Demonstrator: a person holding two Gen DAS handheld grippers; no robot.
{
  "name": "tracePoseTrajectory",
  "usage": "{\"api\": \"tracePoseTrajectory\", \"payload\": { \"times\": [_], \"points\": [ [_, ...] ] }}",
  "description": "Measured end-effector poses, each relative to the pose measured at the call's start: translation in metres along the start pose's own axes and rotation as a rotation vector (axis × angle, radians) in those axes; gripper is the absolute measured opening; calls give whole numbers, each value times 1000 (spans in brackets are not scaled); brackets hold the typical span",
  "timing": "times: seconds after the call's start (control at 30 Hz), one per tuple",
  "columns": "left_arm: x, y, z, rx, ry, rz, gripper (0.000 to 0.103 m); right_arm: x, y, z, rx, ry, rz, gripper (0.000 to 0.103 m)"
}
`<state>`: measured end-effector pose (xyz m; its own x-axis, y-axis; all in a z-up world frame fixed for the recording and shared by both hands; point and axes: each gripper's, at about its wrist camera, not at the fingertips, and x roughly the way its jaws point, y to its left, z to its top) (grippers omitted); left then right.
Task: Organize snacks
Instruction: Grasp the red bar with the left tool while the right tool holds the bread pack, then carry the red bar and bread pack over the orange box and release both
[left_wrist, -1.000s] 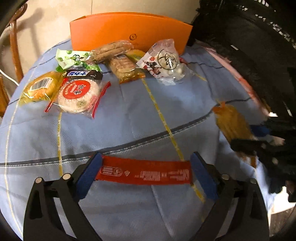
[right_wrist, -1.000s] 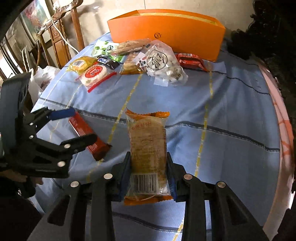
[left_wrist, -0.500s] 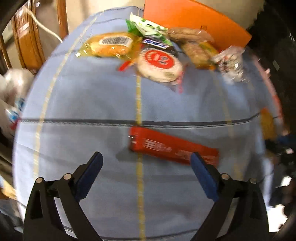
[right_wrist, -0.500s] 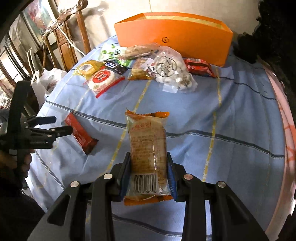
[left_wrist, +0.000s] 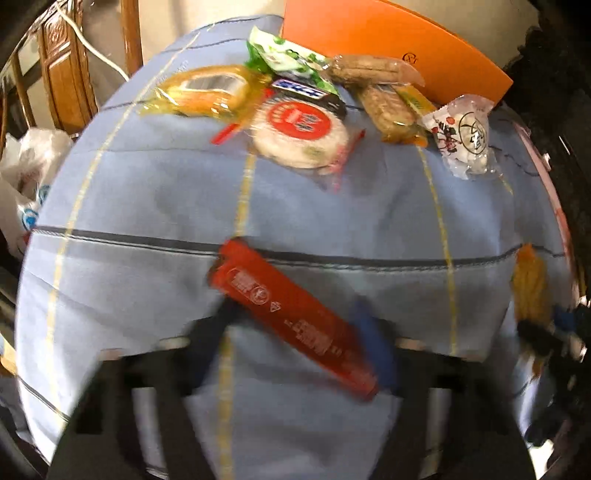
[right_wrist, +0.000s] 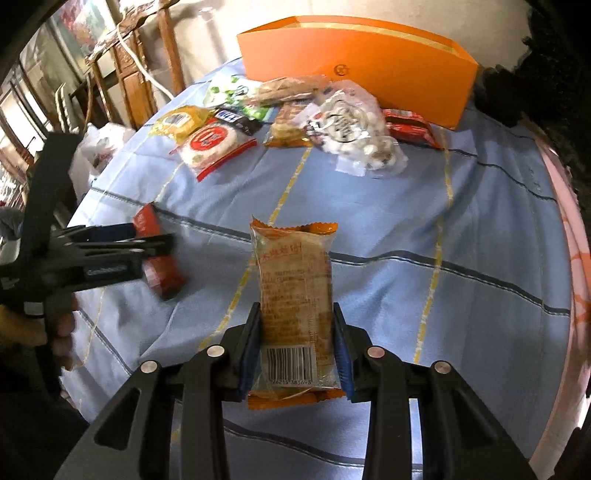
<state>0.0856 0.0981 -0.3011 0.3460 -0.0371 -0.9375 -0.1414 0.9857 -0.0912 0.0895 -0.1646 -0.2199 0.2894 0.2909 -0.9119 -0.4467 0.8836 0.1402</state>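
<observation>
A long red snack bar (left_wrist: 291, 317) lies slanted on the blue checked tablecloth (left_wrist: 147, 192). My left gripper (left_wrist: 295, 332) straddles it; its jaws are closing, and through the blur both pads look to be against the bar's edges. The right wrist view shows the same left gripper (right_wrist: 147, 240) across the bar (right_wrist: 162, 277) at the left. My right gripper (right_wrist: 297, 347) is shut on an orange-wrapped pastry (right_wrist: 293, 280), held above the cloth with the barcode end toward the camera. That pastry (left_wrist: 532, 291) also shows at the right edge of the left wrist view.
An open orange box (right_wrist: 354, 70) stands at the table's far edge. In front of it lie several wrapped snacks: a round red-labelled cake (right_wrist: 212, 142), a clear candy bag (right_wrist: 351, 125), a red packet (right_wrist: 408, 127). Wooden chairs (right_wrist: 129, 74) and a plastic bag (right_wrist: 99, 147) stand to the left.
My left gripper rolled and moved over the red bar, and its wide jaws have drawn in around the bar's width. The right gripper kept still with the pastry.
</observation>
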Motion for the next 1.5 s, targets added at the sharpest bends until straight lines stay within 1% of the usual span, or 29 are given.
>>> {"api": "tracePoseTrajectory", "payload": {
  "times": [0.03,0.07,0.13,0.23,0.33,0.4,0.47,0.53,0.57,0.6,0.63,0.7,0.73,0.8,0.83,0.87,0.9,0.93,1.03,1.17,1.37,1.5],
  "points": [
    [-2,6,0,4,4,-8,31,-1,-3,0,12,-5,-2,36],
    [-3,12,-1,12,12,-23,25,-1,-4,0,19,-8,-2,36],
    [-3,22,-1,58,25,-64,25,-1,-5,0,24,-13,0,36],
    [-6,25,-4,148,22,-100,25,-1,2,2,15,-21,12,36],
    [-6,33,-5,173,2,-158,25,0,10,6,-5,-29,18,36],
    [-9,33,-12,212,-20,-158,25,3,13,6,-20,-24,13,36],
    [-11,29,-20,246,-42,-141,25,4,14,6,-23,-23,16,36],
    [-7,25,-17,243,-46,-135,24,3,12,4,-20,-29,21,36],
    [-7,25,-16,243,-50,-133,24,3,13,3,-33,-29,13,39],
    [-7,24,-16,247,-54,-130,24,4,14,2,-56,-23,-13,46],
    [-7,24,-18,254,-59,-126,24,7,15,0,-71,-14,-33,49],
    [-8,23,-20,275,-71,-115,24,14,16,-3,-95,11,-85,51],
    [-6,23,-20,278,-74,-114,24,20,15,-5,-94,25,-110,54],
    [-7,24,-19,273,-77,-115,24,28,12,-7,-81,37,-129,54],
    [-7,25,-20,272,-78,-116,24,34,10,-9,-65,60,-128,54],
    [-7,26,-20,274,-80,-117,24,36,10,-10,-58,56,-122,53],
    [-6,25,-20,277,-83,-118,24,36,11,-10,-63,50,-116,39],
    [-6,26,-20,279,-84,-119,24,36,15,-9,-86,48,-139,35],
    [-7,26,-20,271,-86,-131,23,32,18,-7,-75,40,-99,35],
    [-13,33,-19,238,-86,-163,23,12,16,4,-9,-16,-47,35],
    [-40,36,-6,217,-147,-201,23,-12,15,20,11,-83,-41,35],
    [-65,31,8,221,-206,-224,23,-33,9,30,16,-125,-36,35]
  ]
}}
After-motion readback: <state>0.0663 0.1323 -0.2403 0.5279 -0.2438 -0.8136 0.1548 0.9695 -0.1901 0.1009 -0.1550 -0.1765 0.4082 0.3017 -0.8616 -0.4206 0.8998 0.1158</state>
